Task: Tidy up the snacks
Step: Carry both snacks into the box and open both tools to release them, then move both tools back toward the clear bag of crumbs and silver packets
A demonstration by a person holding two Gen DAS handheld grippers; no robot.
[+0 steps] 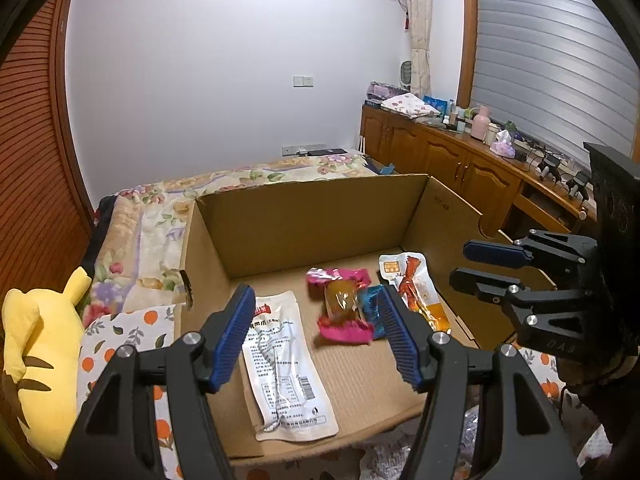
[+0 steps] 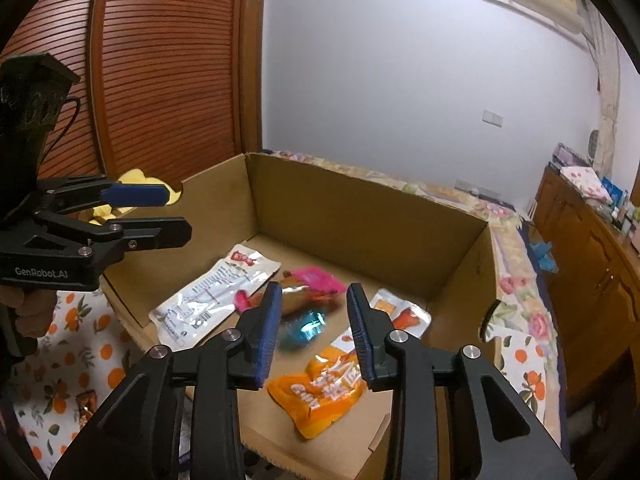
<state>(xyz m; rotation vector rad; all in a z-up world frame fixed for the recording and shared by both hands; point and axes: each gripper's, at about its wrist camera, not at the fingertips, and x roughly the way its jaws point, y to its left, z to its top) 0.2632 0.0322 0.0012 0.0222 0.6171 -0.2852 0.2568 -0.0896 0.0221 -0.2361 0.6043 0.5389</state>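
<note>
Both the left gripper and right gripper hang open and empty above the box's near edge, snacks below.

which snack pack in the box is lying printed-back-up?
The long white pouch at the box's left side: its black text panel and barcode face up. The pink-wrapped snack and orange packet show coloured fronts.

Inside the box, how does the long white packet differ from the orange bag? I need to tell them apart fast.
The white packet is long, flat and smooth, with black print and a barcode; the orange bag is shorter, crumpled and glossy, with white lettering. The white packet lies by the cardboard box's left wall, the orange bag at the near edge under the right tool. Both lie loose on the box floor, ungripped.
</note>
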